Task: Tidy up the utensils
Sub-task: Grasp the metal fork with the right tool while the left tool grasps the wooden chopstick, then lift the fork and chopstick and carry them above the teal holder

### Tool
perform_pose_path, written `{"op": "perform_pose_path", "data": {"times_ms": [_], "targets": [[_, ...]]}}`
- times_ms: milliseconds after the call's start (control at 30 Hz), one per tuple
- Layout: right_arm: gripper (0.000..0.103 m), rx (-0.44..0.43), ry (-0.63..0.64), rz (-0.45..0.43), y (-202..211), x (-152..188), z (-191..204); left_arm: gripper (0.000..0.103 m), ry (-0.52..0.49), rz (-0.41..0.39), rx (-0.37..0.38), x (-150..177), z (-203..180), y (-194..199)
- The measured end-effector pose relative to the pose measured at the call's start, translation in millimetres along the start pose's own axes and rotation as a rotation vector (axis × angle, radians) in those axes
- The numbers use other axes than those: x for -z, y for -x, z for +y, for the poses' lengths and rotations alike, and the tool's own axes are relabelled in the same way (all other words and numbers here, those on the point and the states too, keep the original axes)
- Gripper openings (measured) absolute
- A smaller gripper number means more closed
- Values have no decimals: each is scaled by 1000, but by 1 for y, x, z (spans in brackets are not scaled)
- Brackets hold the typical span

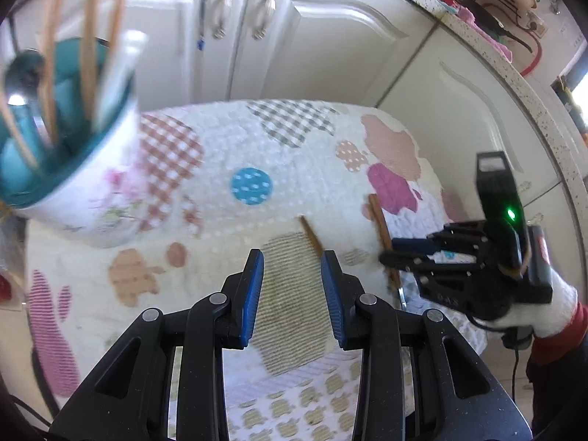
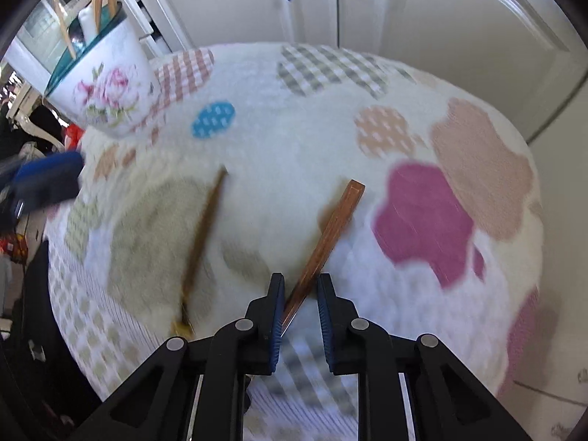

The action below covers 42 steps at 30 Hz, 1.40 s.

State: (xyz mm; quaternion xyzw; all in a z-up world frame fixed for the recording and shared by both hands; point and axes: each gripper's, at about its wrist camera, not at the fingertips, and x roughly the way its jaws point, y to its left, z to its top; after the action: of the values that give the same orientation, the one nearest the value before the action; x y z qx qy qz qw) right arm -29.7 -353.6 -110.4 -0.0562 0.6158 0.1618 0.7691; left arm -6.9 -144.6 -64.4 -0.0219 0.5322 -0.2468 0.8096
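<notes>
A soft, fluffy white cloth with patches of pink, blue, tan and checks covers the surface. Two brown chopsticks lie on it, well apart from each other.

The right gripper points down at the cloth. The reddish-brown chopstick is long, flat-sided and shiny, with a square end. Its thin end sits between the two blue ribbed pads. It touches the left pad, but there is a gap beside the right pad, so the gripper is not squeezing it yet. The jaws are only a little way apart.

The darker chopstick lies to the left of it, blurred. In the left wrist view this darker stick shows just past the right blue pad of the left gripper. That gripper is wide open, and nothing is between its pads but the cloth.

A round cup stands at the far left of the cloth. It is white with pink flowers outside and teal inside. It holds pale wooden chopsticks and a shiny metal spoon.

White cabinet doors with curved panels stand behind.
</notes>
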Motion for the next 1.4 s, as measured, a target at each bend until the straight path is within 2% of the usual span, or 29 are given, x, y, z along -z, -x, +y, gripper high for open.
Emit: {"op": "perform_pose_path", "data": {"times_ms": [133,200,233,467,533,567,667,700,767,867,1167,1400], "targets": [[19,-56,-123,-25,7,12,-22,32,-16,51,21,-6,-10,-25],[28,-65,-172,-53,11,12,-30,32,-29,67,13,-8,-15,-36],[28,-60,-190,-67,12,11,-33,32,-35,75,12,-10,-17,-42],[28,-36,-198,-65,2,-4,-29,30,-43,123,-23,-23,-22,-79],[28,-37,-201,-72,-1,-10,-29,22,-48,134,-27,-24,-23,-88],[24,-35,-202,-77,-3,-13,-30,14,-52,135,-40,-23,-24,-92],[15,-32,-195,-85,-4,-21,-32,12,-63,104,-44,-23,-23,-93],[14,-36,-191,-86,-5,-24,-32,11,-65,105,-40,-23,-23,-93],[13,-38,-171,-81,-5,-29,-30,10,-50,108,-33,-22,-18,-87],[12,-68,-154,-95,2,-31,-23,8,-23,72,-19,-23,-6,-64],[10,-110,-93,-239,75,-19,0,6,-39,-62,0,-20,3,15],[9,-103,-37,-304,113,-4,25,5,-54,-130,1,-13,-2,53]]}}
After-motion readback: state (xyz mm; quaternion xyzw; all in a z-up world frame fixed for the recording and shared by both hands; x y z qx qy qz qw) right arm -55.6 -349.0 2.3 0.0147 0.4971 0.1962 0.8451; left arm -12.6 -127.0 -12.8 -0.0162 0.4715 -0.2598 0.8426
